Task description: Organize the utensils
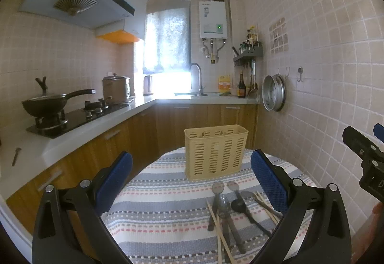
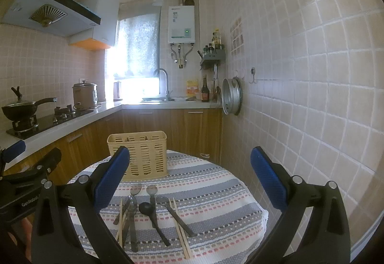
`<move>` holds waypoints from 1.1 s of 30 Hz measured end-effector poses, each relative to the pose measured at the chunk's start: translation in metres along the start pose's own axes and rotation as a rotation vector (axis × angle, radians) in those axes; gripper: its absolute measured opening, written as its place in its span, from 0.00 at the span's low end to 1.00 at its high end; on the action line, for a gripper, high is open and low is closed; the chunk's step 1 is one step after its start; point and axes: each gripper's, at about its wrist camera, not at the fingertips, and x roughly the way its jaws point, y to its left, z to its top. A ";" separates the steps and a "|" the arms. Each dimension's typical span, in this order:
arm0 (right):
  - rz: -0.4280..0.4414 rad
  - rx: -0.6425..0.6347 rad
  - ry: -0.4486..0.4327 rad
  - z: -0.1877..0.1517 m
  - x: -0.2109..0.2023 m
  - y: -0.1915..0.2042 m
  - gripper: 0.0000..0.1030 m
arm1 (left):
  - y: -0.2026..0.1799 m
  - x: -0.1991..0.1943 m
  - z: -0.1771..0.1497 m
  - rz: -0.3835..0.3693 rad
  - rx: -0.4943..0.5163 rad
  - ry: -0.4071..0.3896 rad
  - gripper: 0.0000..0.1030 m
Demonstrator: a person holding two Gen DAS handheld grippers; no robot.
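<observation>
Right wrist: utensils (image 2: 148, 213) on tablecloth (image 2: 216, 196) below open right gripper (image 2: 189, 177).

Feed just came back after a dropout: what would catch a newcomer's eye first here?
Most striking is the beige slotted utensil basket standing upright at the far side of the round table with its striped cloth. In front of it lies a loose cluster of spoons and chopsticks, flat on the cloth. Both tongs, left and right, hang open above the table, holding nothing.
</observation>
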 end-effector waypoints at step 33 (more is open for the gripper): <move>-0.007 -0.012 0.013 -0.002 0.002 0.000 0.94 | 0.005 -0.001 0.000 -0.009 -0.004 0.011 0.93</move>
